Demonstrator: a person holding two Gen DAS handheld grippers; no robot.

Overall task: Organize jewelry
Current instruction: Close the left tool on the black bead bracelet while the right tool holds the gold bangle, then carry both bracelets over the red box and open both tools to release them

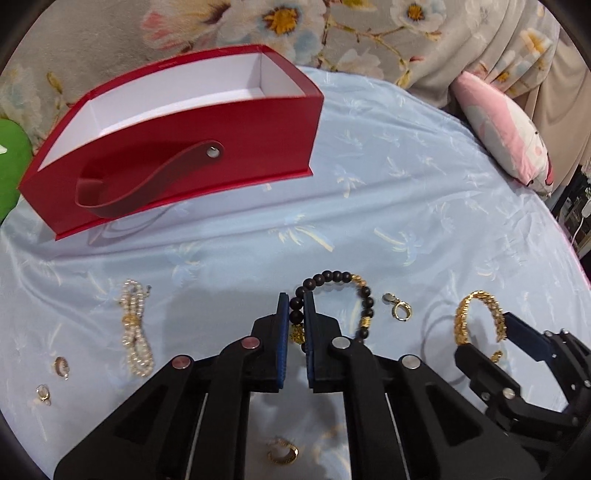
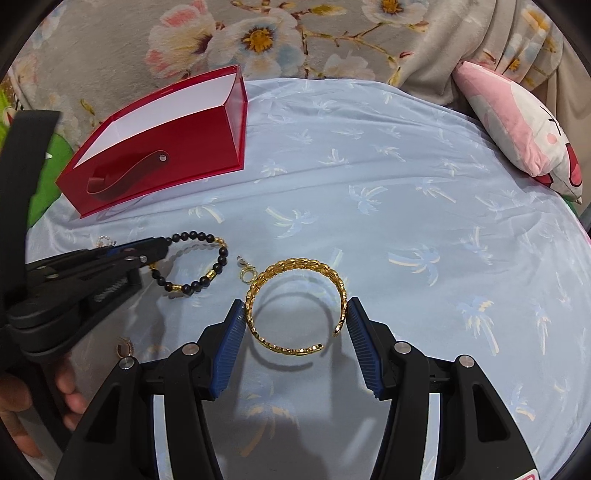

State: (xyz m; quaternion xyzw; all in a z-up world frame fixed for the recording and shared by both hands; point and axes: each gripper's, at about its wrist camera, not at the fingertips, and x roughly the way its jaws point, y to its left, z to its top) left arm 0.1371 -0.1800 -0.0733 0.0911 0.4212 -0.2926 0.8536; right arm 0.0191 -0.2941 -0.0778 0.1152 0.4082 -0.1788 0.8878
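My left gripper is shut on the black bead bracelet with gold beads, which rests on the light blue sheet; it also shows in the right wrist view, with the left gripper at its left side. My right gripper is open, with a finger on either side of the gold chain bangle, which lies flat and touches both pads. The bangle shows in the left wrist view. An open red box with a white inside stands at the back left; it also shows in the right wrist view.
A pearl bracelet, small rings, a gold earring and a gold hoop lie on the sheet. A pink pillow sits at the back right. A floral blanket lies behind.
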